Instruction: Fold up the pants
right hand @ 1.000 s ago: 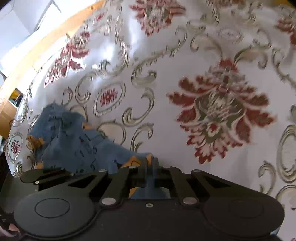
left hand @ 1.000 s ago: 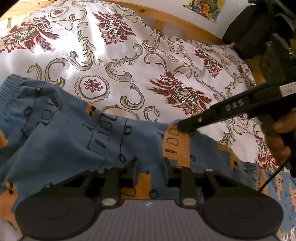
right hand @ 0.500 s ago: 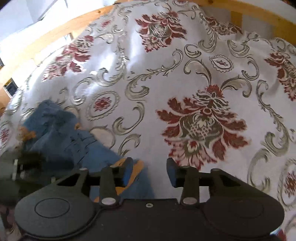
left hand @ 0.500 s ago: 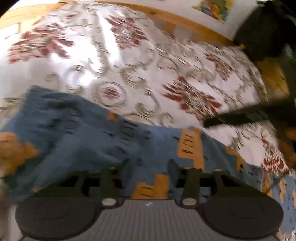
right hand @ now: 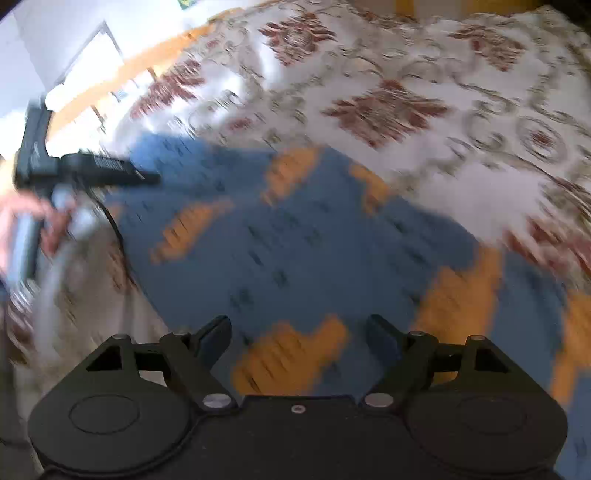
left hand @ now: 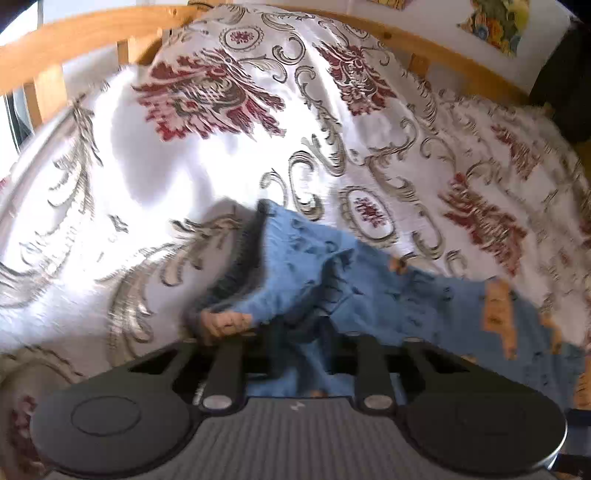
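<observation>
Now my left hand-held gripper (left hand: 295,332) clenches the pants (right hand: 314,240) to lift a fold; my right hand-held gripper (right hand: 297,332) hovers released above them.

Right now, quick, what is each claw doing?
Left claw: cannot tell, the pants cover its tips.
Right claw: open, empty, above the pants.

A white bedspread (left hand: 192,173) with red floral print lies inside a wooden bed frame (left hand: 74,33).
</observation>
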The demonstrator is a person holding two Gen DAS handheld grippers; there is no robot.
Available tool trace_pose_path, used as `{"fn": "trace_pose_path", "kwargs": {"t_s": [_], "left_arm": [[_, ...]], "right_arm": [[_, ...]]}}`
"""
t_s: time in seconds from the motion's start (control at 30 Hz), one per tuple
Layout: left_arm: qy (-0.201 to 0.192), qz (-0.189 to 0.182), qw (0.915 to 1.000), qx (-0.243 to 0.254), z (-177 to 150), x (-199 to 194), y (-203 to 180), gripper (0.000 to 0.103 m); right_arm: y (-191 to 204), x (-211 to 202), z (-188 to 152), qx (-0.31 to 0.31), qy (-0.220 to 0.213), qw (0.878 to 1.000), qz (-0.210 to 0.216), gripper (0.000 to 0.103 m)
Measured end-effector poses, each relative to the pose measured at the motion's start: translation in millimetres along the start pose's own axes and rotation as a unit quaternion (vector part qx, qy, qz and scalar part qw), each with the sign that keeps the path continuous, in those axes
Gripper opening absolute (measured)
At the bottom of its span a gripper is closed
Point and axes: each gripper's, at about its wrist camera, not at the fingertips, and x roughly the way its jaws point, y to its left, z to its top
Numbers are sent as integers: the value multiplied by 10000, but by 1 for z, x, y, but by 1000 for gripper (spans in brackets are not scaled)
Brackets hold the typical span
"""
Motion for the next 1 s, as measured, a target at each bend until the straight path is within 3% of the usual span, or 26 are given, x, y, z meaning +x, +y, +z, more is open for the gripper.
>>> {"fn": "trace_pose_path", "kwargs": {"t_s": [0.07, 0.1, 0.17, 0.23, 0.3, 0.37, 0.43, 0.47, 0.53, 0.6, 0.67, 0.77, 0.83, 0.87, 0.9, 0.97, 1.0], "left_arm": [[-1, 184, 9998, 106, -2, -2, -8, 22], [31, 297, 9994, 177, -3, -3, -16, 28], [33, 351, 9987, 380, -8, -11, -39, 84], [-244, 188, 9971, 693, -20, -25, -67, 100], [-407, 75, 9906, 1302, -35, -31, -98, 100], [-306, 272, 9783, 2033, -53, -25, -124, 100], [-213, 634, 9662, 2491, -70, -14, -132, 102], [-244, 695, 9646, 2532, -75, -13, -129, 103], [-62, 707, 9719, 2242, -69, -19, -119, 102], [200, 674, 9829, 1701, -51, -31, -109, 102], [59, 516, 9917, 1180, -37, -47, -107, 103], [-19, -232, 9941, 1055, -18, -54, -139, 103], [77, -1054, 9813, 1609, -9, -48, -186, 103], [85, -1396, 9720, 1889, -7, -45, -209, 103], [55, -1859, 9569, 2231, -7, -43, -236, 103], [70, -2866, 9127, 2914, -11, -40, -285, 103], [154, -3399, 8806, 3298, -11, -36, -313, 103]], "right_arm": [[2, -17, -18, -70, -138, 9996, -228, 82], [5, -25, -23, -73, -182, 9991, -383, 82], [12, -40, -33, -140, -441, 9966, -681, 86], [17, -48, -42, -155, -692, 9946, -756, 92], [17, -45, -51, -51, -617, 9960, -640, 96], [6, -42, -64, 213, -436, 9959, -765, 96], [-13, -56, -85, 784, -695, 9917, -745, 95], [-19, -65, -93, 1054, -852, 9885, -668, 95], [-31, -89, -110, 1553, -1155, 9787, -684, 96], [-38, -113, -122, 1635, -1497, 9709, -903, 99], [-43, -135, -132, 1628, -1796, 9607, -1353, 102], [-62, -155, -147, 2073, -2101, 9344, -1993, 102], [-83, -159, -159, 2677, -2215, 9163, -1992, 102], [-94, -159, -163, 3054, -2261, 9052, -1902, 99], [-103, -161, -167, 3320, -2364, 8963, -1748, 99], [-114, -163, -170, 3563, -2552, 8863, -1493, 102], [-117, -162, -170, 3619, -2589, 8850, -1373, 103]]}}
